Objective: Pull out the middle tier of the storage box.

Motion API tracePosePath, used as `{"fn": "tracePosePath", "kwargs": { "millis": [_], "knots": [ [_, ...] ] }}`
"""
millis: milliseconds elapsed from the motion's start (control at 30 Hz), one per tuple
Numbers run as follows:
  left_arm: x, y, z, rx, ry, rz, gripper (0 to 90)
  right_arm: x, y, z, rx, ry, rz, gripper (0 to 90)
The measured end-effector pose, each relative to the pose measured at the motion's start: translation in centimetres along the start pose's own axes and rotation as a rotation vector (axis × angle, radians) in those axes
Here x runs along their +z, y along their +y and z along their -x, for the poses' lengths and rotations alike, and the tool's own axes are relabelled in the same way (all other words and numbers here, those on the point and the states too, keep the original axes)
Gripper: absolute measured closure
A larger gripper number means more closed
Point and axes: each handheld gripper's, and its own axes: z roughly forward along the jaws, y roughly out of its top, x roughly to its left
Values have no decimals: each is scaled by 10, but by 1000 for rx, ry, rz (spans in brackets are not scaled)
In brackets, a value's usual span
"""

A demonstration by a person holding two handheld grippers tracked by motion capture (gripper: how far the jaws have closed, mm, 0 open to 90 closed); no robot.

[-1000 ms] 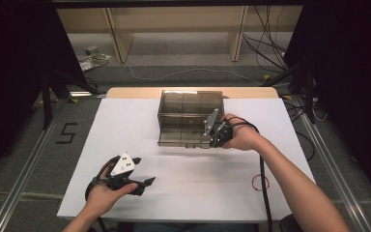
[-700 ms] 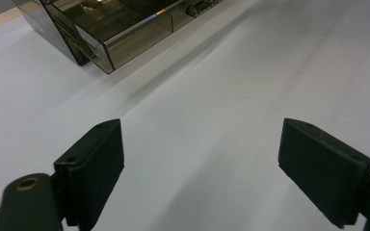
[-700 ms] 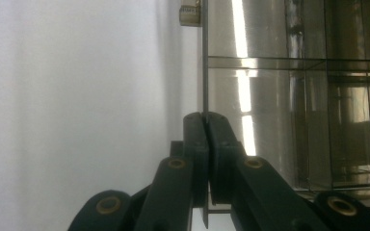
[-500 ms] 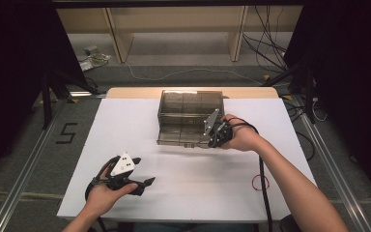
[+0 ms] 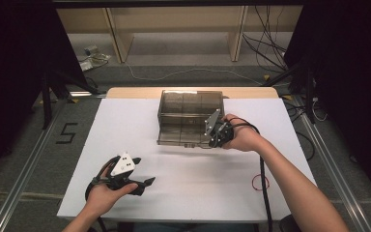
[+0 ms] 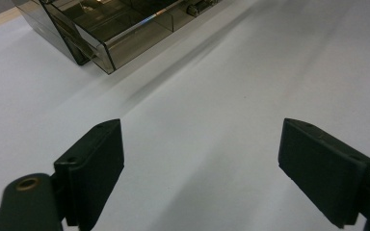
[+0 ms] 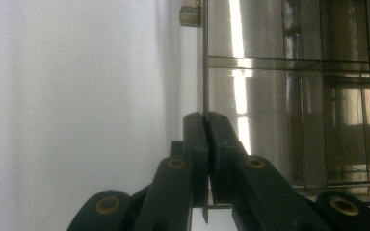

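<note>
A smoky clear plastic box (image 5: pixel 188 108) with several compartments stands at the back middle of the white table (image 5: pixel 183 193). My right gripper (image 5: pixel 216 134) is at the box's front right corner, shut on a thin clear panel (image 7: pixel 204 72) at the box's front edge. A small latch (image 7: pixel 190 14) sits farther along that panel. In the right gripper view the jaws (image 7: pixel 204 118) pinch the panel edge-on. My left gripper (image 5: pixel 144 184) rests low over the front left of the table, open, with nothing between its jaws (image 6: pixel 200 168). The box (image 6: pixel 120 33) lies well beyond it.
A red loop (image 5: pixel 260 182) lies on the table at the front right, beside the right gripper's black cable (image 5: pixel 262 169). Bare white sheet stretches between the left gripper and the box. Beyond the far table edge are wooden shelves (image 5: pixel 174 29) and floor cables.
</note>
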Motion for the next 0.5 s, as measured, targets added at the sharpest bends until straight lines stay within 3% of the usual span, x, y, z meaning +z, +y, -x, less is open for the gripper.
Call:
{"fn": "tracePosePath", "kwargs": {
  "millis": [200, 500],
  "knots": [
    [0, 0, 0, -2, 0, 1, 161, -1, 1, -1, 11, -4, -7, 863],
    [1, 0, 0, -3, -1, 2, 161, -8, -2, -3, 48, -38, 39, 698]
  ]
}}
